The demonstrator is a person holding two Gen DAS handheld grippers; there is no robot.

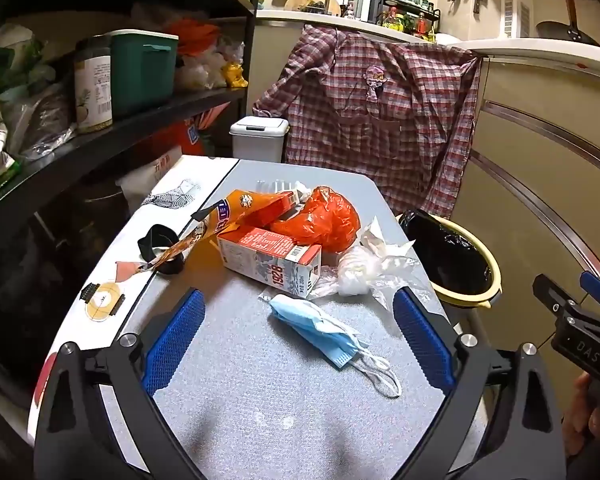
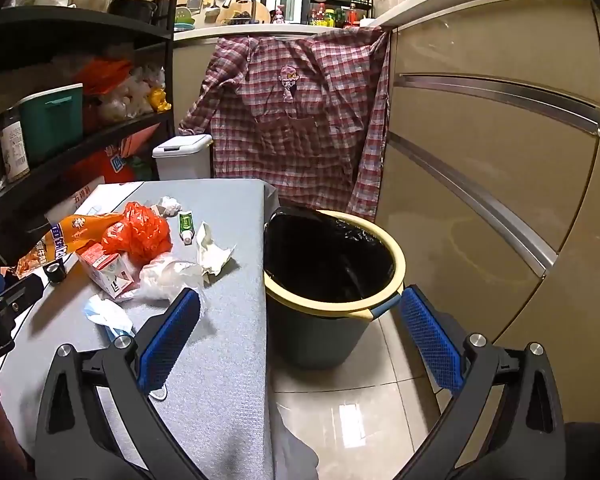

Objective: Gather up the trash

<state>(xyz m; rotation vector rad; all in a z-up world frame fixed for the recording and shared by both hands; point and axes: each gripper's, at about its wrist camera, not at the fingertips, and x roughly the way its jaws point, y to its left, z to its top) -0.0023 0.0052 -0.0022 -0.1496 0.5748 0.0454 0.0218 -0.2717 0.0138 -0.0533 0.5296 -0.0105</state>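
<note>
Trash lies on a grey table [image 1: 260, 392]: a blue face mask [image 1: 320, 326], a red-and-white carton [image 1: 272, 258], an orange plastic bag [image 1: 324, 216], an orange snack wrapper [image 1: 216, 220], clear plastic wrap [image 1: 356, 272] and white tissue [image 1: 380, 236]. My left gripper [image 1: 298, 324] is open and empty, its jaws either side of the mask, just above the table. My right gripper [image 2: 300, 328] is open and empty, over the table's right edge near a bin with a yellow rim [image 2: 332, 304] and black liner. A green tube [image 2: 186, 226] lies further back.
A black shelf rack [image 1: 112, 136] with containers stands left of the table. A small white lidded bin [image 1: 260, 136] and a plaid shirt [image 1: 380, 120] hang behind. Beige cabinet drawers [image 2: 500, 180] are on the right. A black band [image 1: 160, 248] lies on the table's left.
</note>
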